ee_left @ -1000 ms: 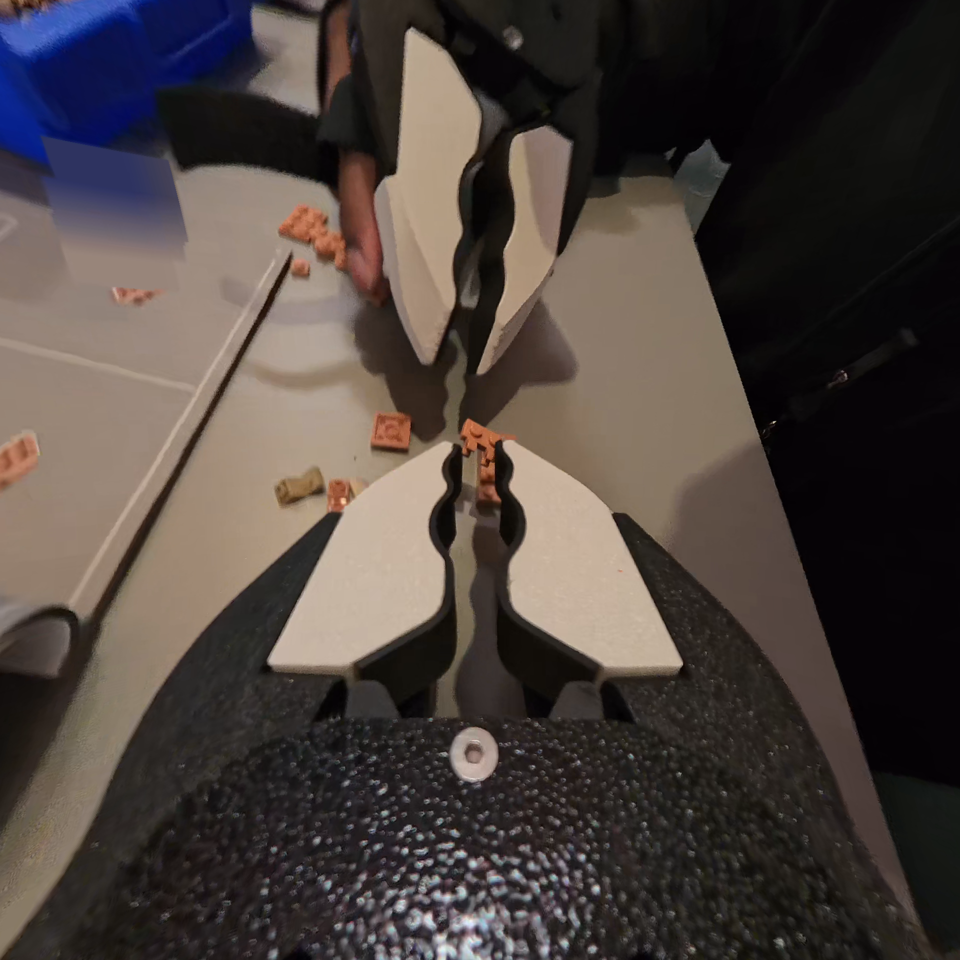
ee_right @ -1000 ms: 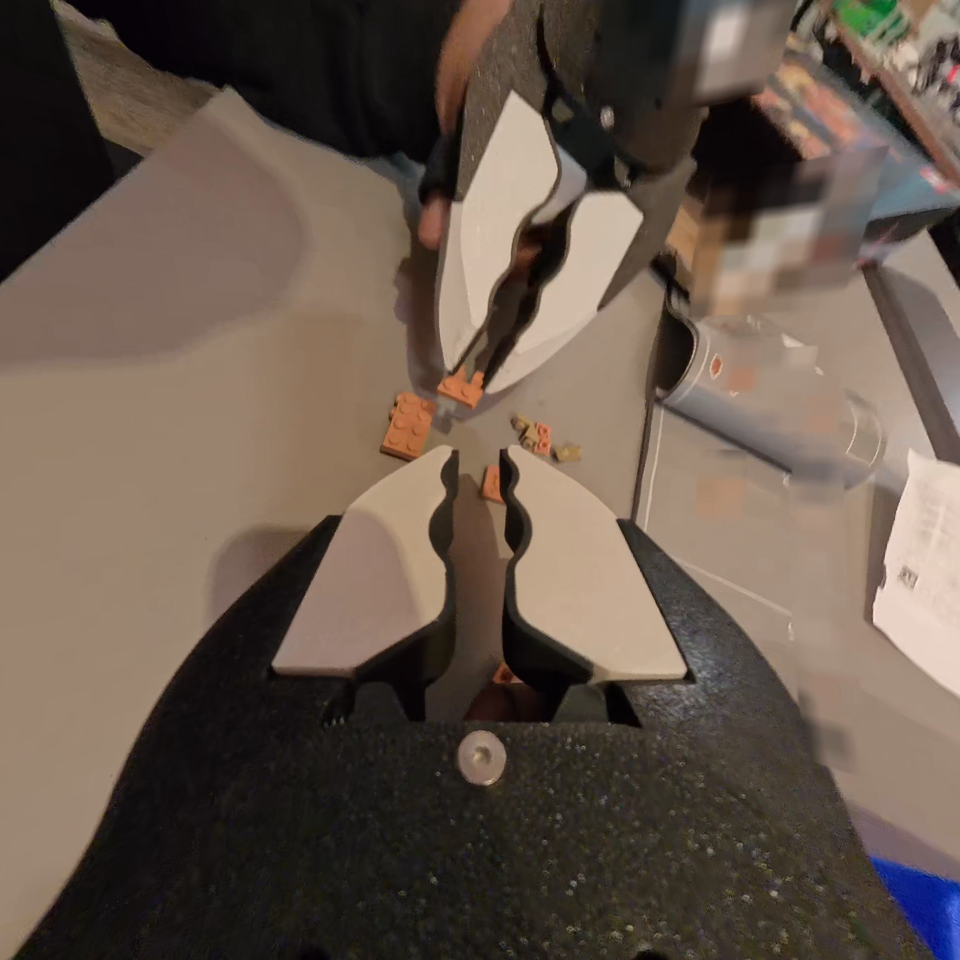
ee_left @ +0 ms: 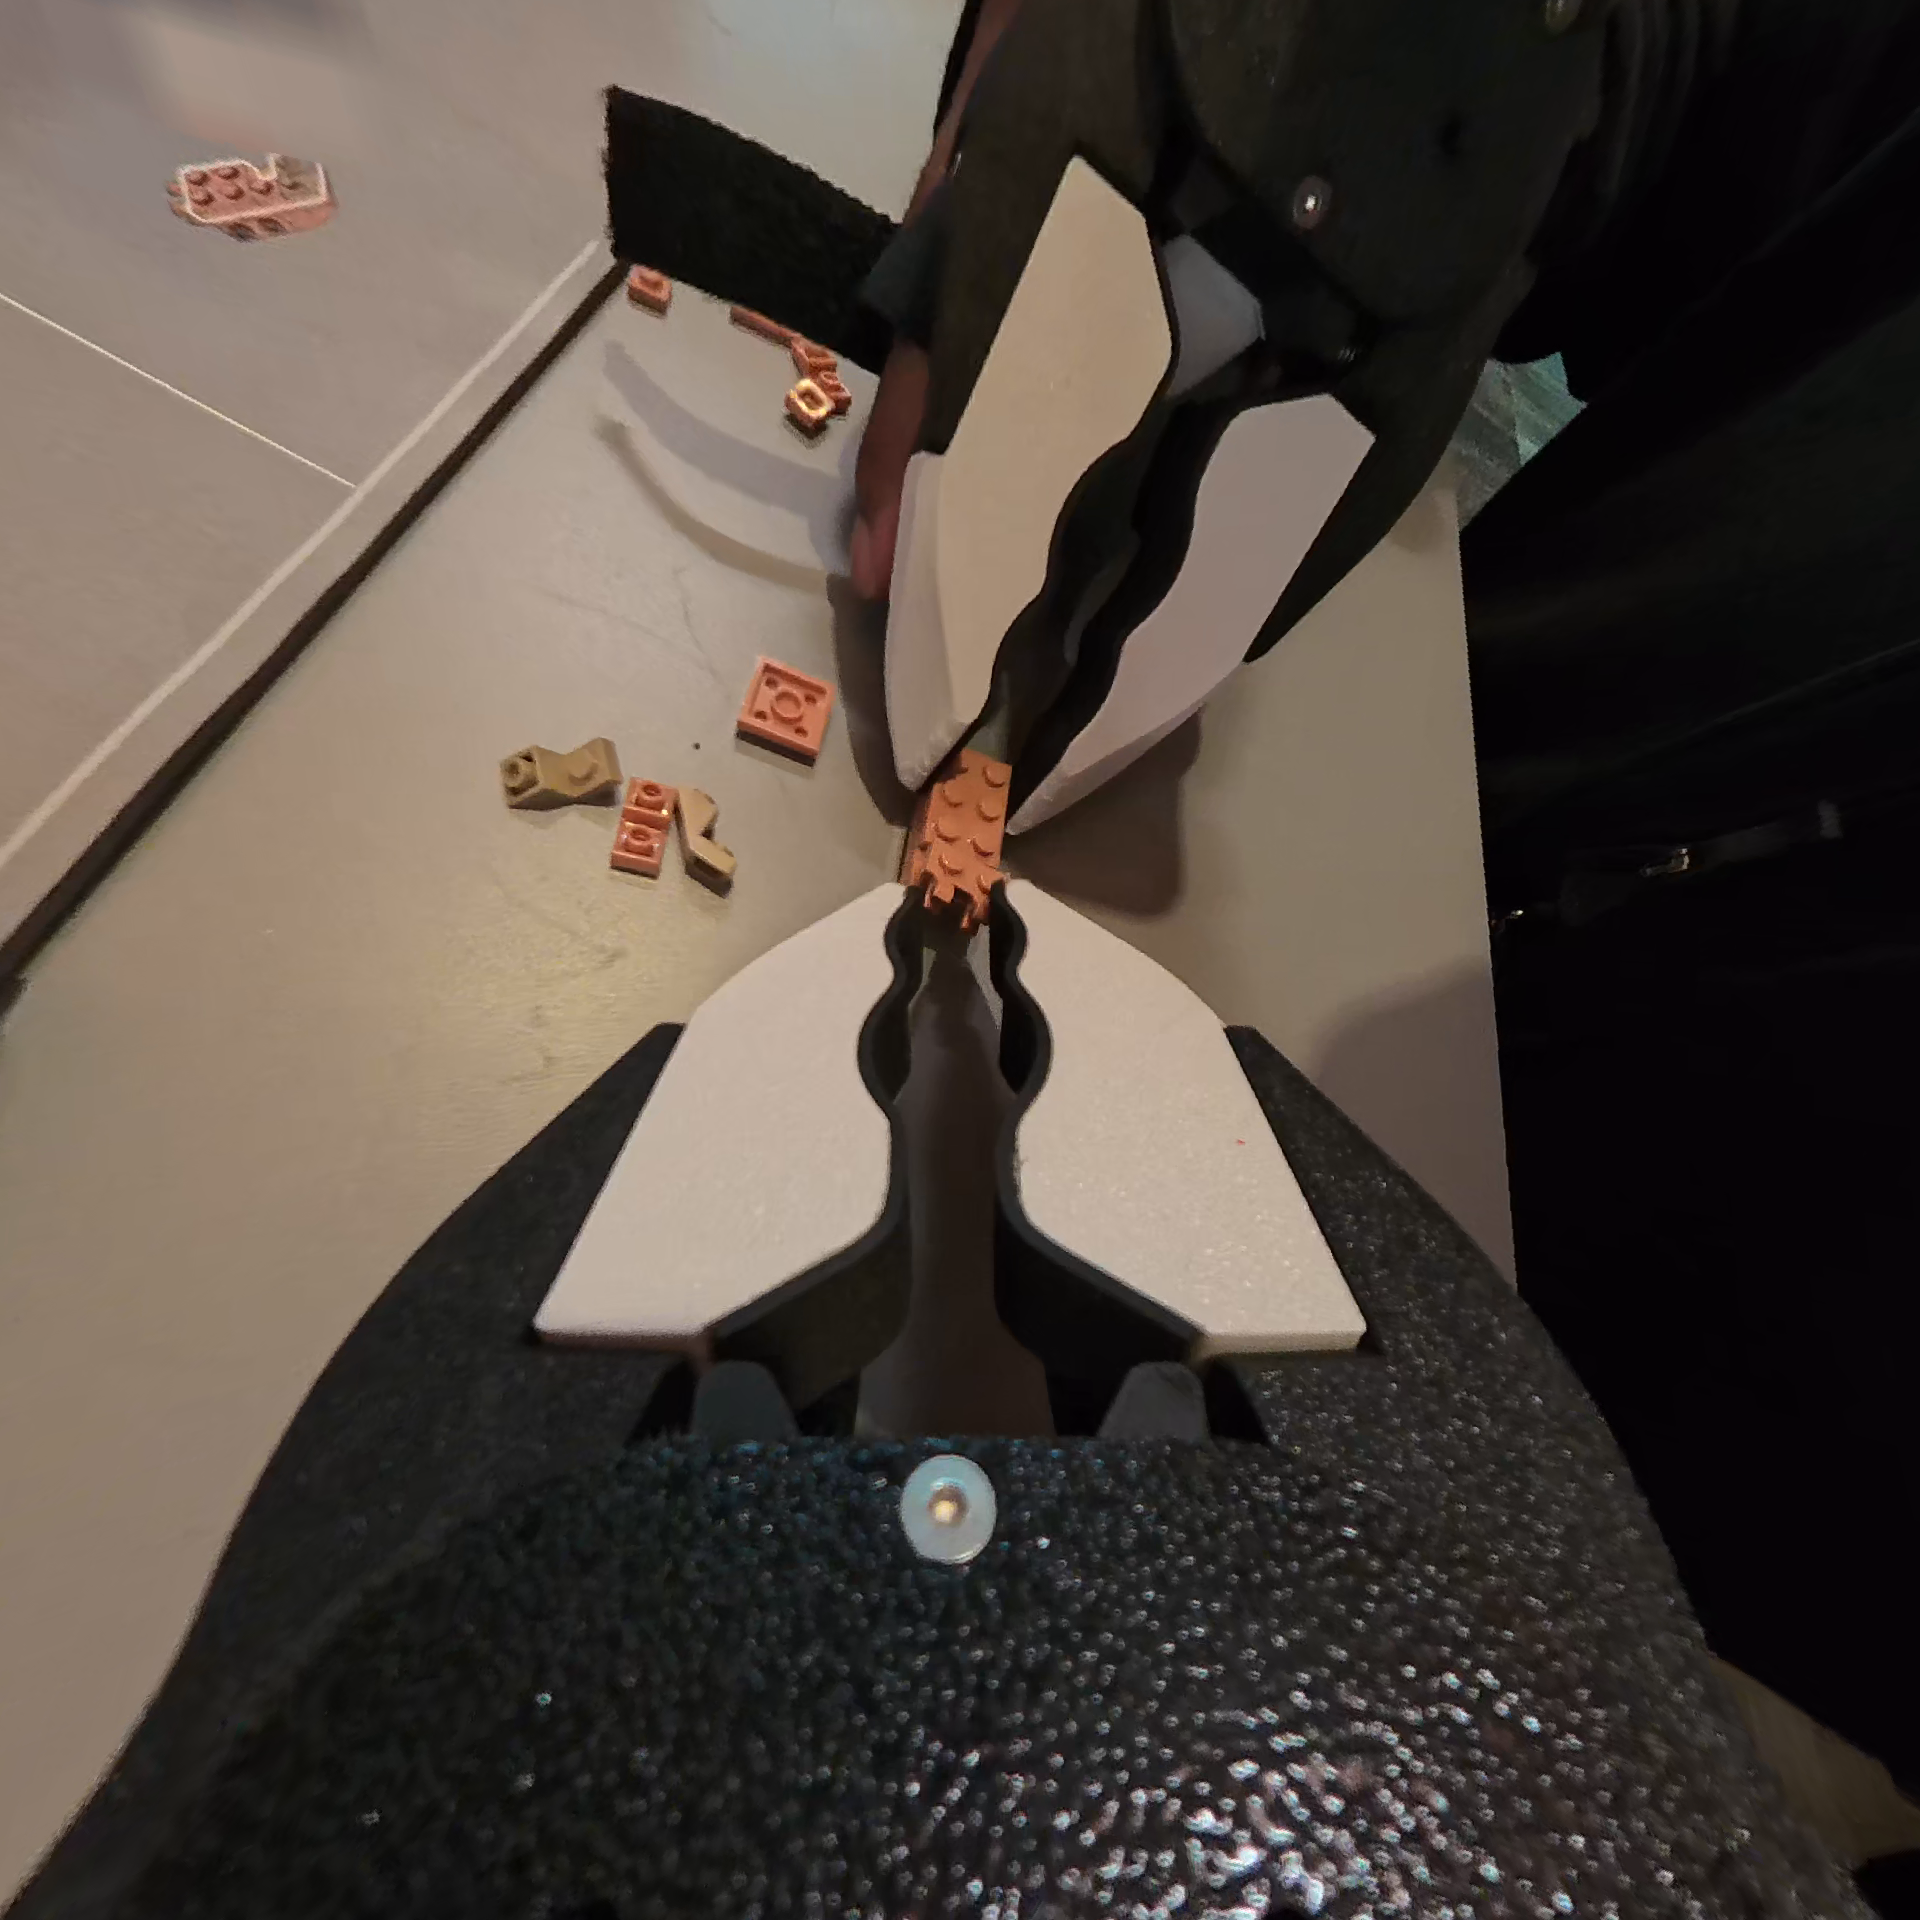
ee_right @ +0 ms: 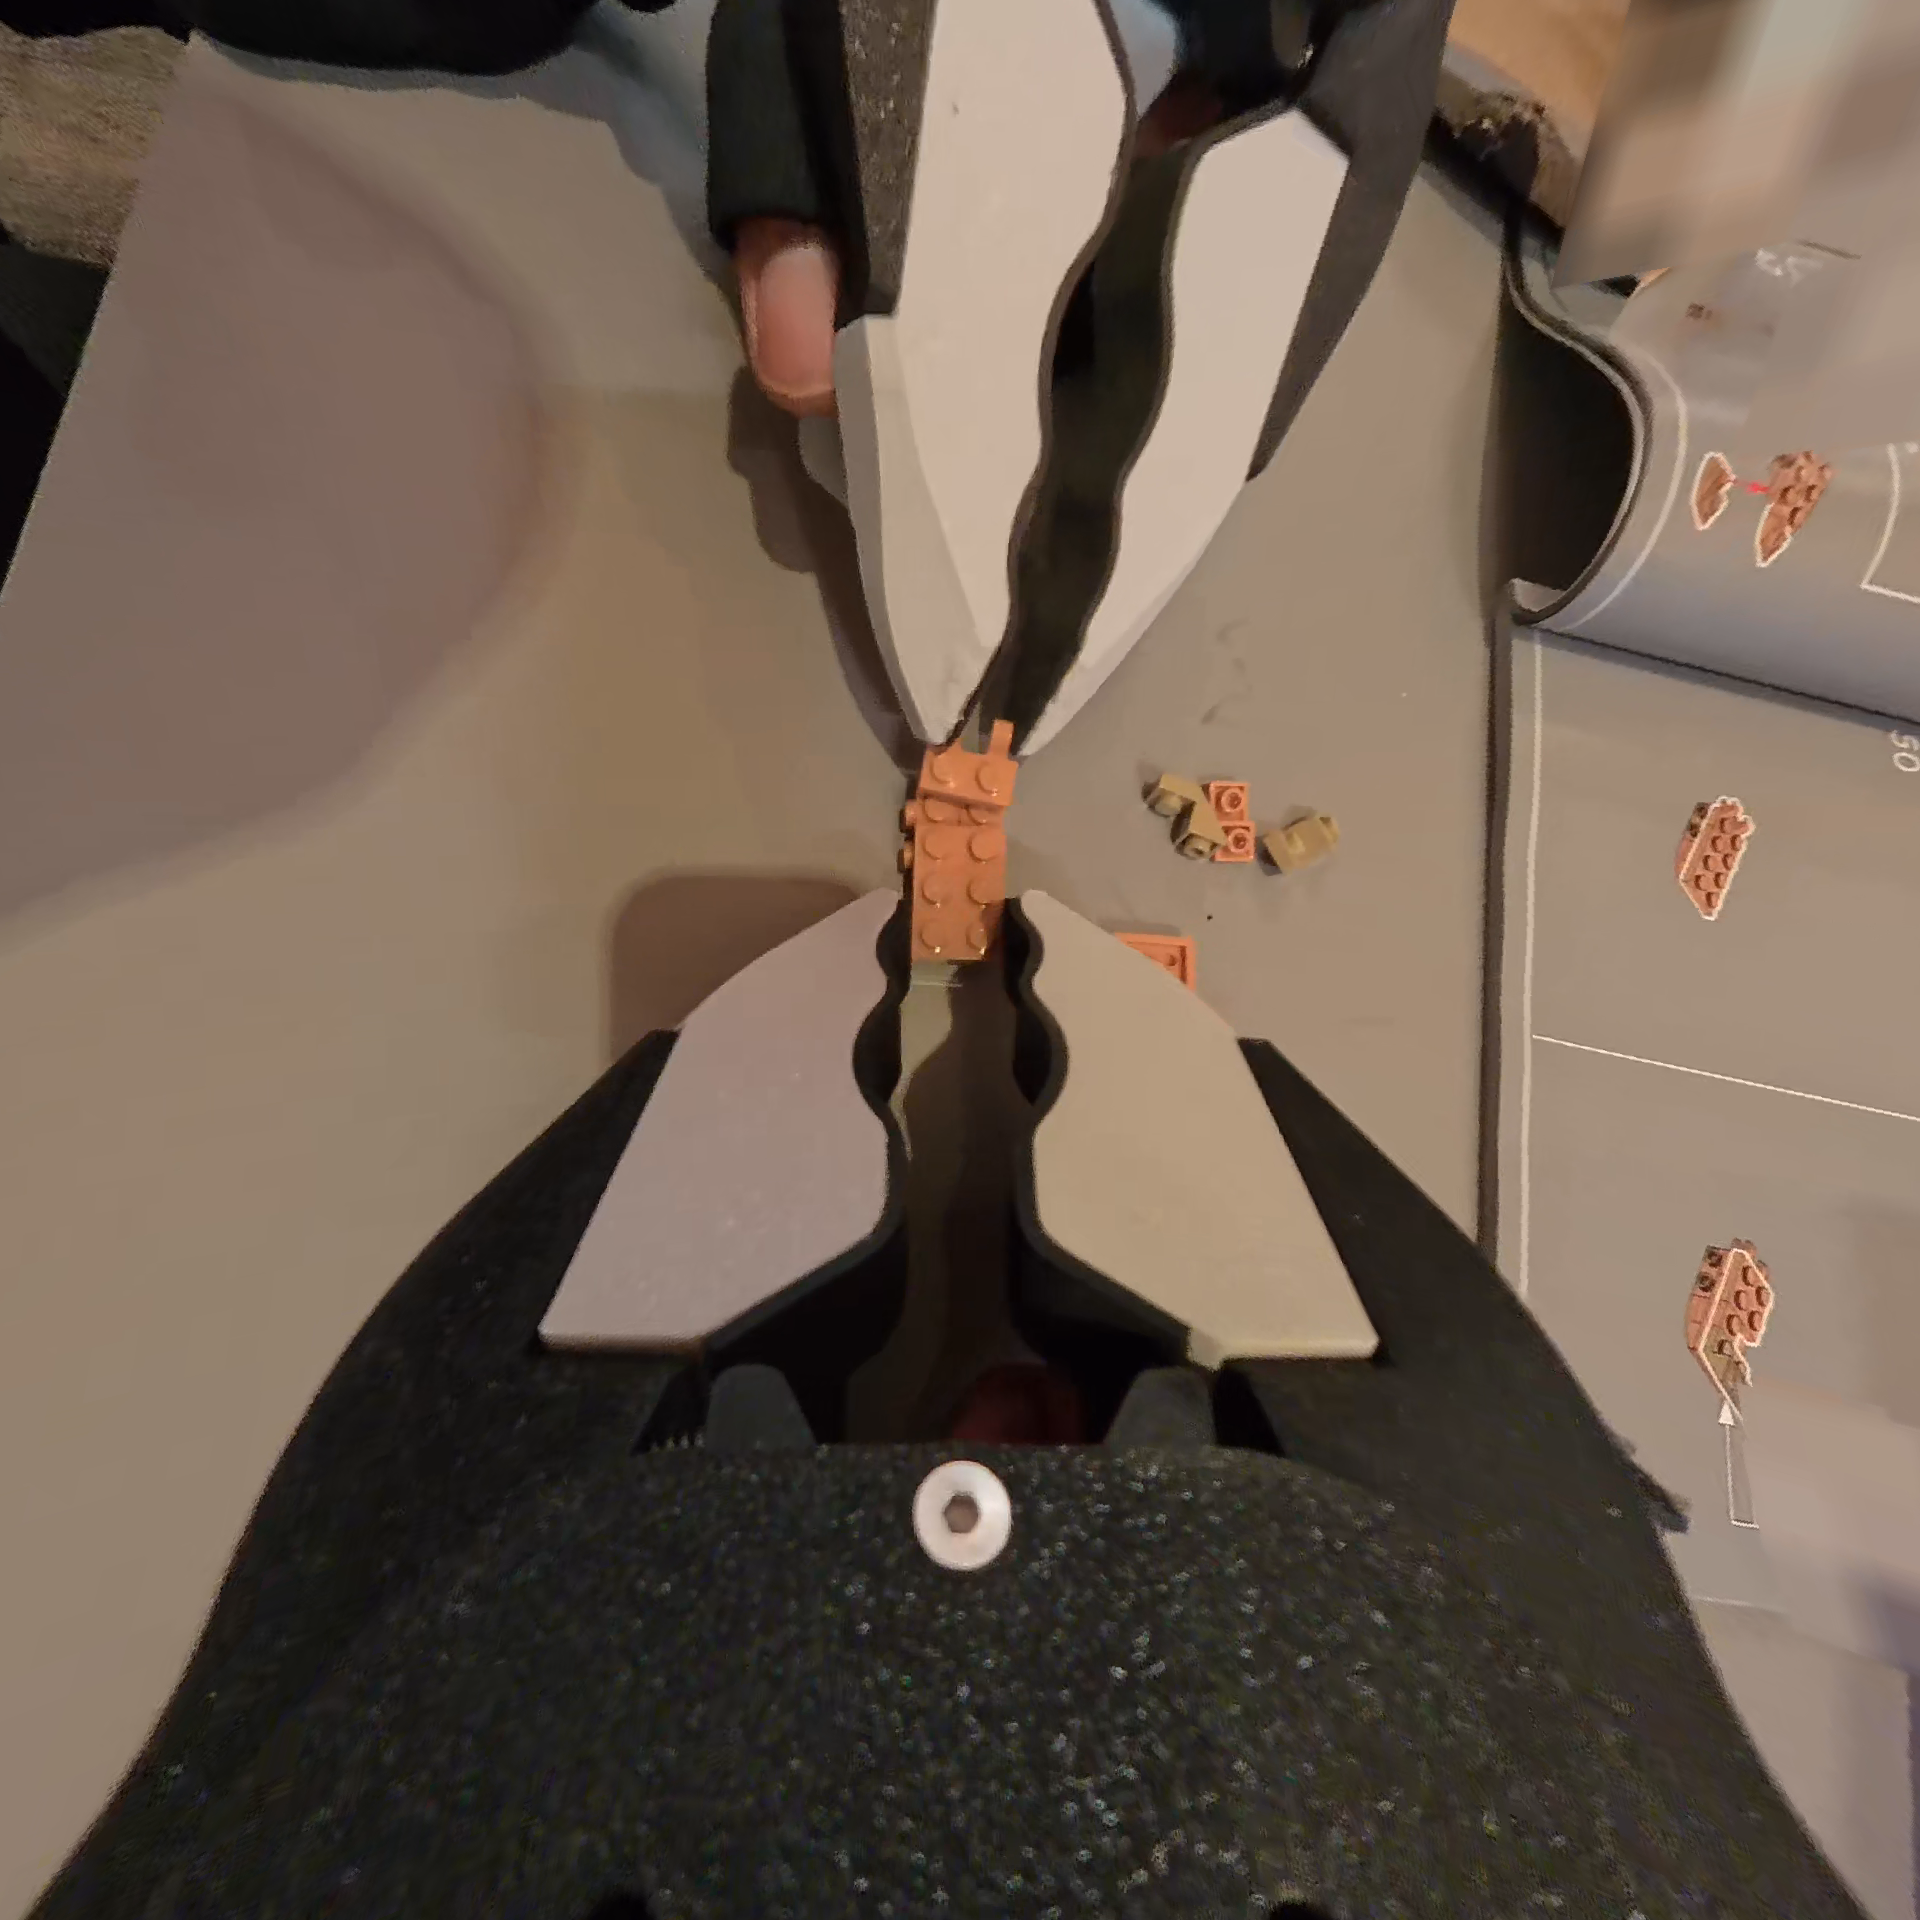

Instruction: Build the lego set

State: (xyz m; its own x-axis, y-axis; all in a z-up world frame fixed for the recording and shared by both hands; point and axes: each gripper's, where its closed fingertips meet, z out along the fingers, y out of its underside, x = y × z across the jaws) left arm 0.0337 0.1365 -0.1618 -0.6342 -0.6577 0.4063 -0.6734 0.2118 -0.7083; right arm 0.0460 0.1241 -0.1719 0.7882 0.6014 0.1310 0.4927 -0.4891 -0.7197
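We see both grippers meeting tip to tip near the grey table's edge (ee_left: pixel 1455 935), the left gripper (ee_left: pixel 951 906) clamping a small orange clip plate (ee_left: pixel 948 896) and the right gripper (ee_right: pixel 961 925) pinching the orange studded brick (ee_right: pixel 956 883). Bare tabletop lies open to the right gripper's left, while loose orange and tan pieces (ee_right: pixel 1226 821) and an open instruction booklet (ee_right: pixel 1704 935) crowd the other side.

1. Instruction page (ee_right: pixel 1662 935), just right of the right gripper (ee_right: pixel 956 920): one small printed number (ee_right: pixel 1903 750) lies sideways at its far right edge.
2. Same page, nearer along the gripper's body: a white arrow (ee_right: pixel 1733 1455) points at a brick drawing.
3. Same page, farther off: a small red arrow (ee_right: pixel 1758 486) lies between two brick drawings.
4. Left of the left gripper (ee_left: pixel 951 904), the page shows only white lines, nothing readable.
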